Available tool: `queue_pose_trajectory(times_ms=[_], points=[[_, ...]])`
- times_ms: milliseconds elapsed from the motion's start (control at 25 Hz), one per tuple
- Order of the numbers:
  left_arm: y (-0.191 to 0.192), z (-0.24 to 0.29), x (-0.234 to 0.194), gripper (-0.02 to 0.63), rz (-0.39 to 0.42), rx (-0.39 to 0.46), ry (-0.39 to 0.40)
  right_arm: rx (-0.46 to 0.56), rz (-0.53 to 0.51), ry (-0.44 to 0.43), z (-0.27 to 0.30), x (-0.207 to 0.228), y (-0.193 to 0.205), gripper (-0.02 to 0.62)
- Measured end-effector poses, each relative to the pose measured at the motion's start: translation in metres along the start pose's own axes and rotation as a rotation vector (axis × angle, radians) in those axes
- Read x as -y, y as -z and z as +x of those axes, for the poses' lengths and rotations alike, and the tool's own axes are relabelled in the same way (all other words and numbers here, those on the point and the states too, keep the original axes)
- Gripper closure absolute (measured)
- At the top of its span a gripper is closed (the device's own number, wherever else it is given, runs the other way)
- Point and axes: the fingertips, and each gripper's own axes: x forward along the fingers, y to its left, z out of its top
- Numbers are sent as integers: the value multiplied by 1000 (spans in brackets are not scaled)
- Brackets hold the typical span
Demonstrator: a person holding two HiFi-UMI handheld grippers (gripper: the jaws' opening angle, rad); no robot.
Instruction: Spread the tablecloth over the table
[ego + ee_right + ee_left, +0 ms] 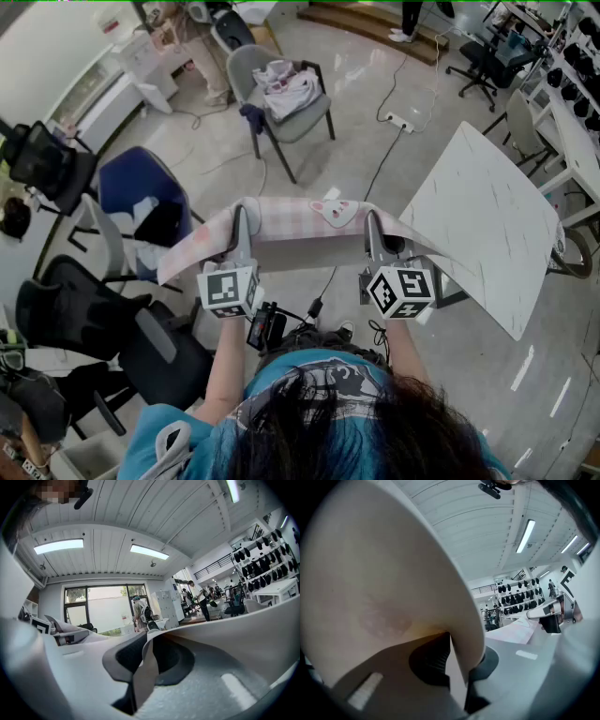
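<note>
A pink checked tablecloth [291, 220] with a small animal print is stretched in the air between both grippers, in front of the person's chest. My left gripper [240, 217] is shut on its left part, and a long flap hangs out to the left. My right gripper [373, 225] is shut on the right part. In the left gripper view the pale cloth [384, 583] fills the frame and is pinched between the dark pads [433, 660]. In the right gripper view a cloth edge [147, 672] runs between the pads. The white marble-look table [483, 225] stands to the right, bare.
A grey chair [281, 103] with clothes on it stands ahead. A blue chair [141, 197] and black office chairs [103, 328] crowd the left. A cable and power strip [401, 120] lie on the floor. Desks and more chairs line the far right.
</note>
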Motion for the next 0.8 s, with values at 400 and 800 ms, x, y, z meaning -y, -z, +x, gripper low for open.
queue_pose_trajectory(times_ms=[400,800], points=[[7,-7,-8,555,-44,-10,-31,-58,46,-67,13,-1,11,549],[-8,9,-14,555,-24,27,-52,-80,53,-125,36,5,2,545]])
